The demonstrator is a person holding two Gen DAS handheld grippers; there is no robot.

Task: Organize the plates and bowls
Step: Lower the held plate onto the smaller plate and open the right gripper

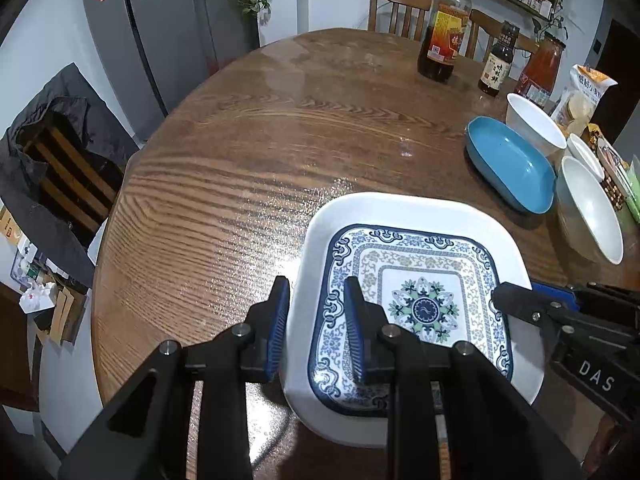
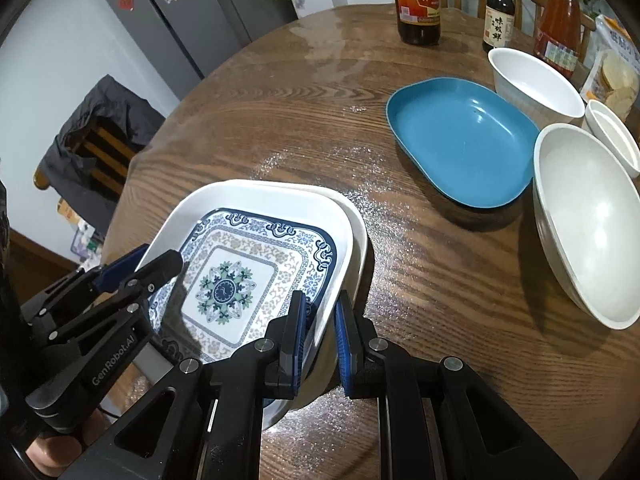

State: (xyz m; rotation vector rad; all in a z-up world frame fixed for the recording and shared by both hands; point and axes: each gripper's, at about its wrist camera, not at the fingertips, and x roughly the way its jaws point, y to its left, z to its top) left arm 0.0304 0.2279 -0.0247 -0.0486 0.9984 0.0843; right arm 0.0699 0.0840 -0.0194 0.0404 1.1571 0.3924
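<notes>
Because each pair of tongs clamps an opposite rim, left tongs (image 1: 316,308) and right tongs (image 2: 320,320) keep the patterned plate (image 2: 240,280) level inside the white dish (image 2: 356,232) near the worktop (image 1: 240,152) edge, probably for stacking.

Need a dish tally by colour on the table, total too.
Patterned blue-and-white square plate: 1
Plain white square dish under it: 1
Blue oval dish: 1
White bowls: 3, large near one, far one, small one
Total: 6

The left gripper and right gripper clamp opposite rims of the stacked square pair.
</notes>
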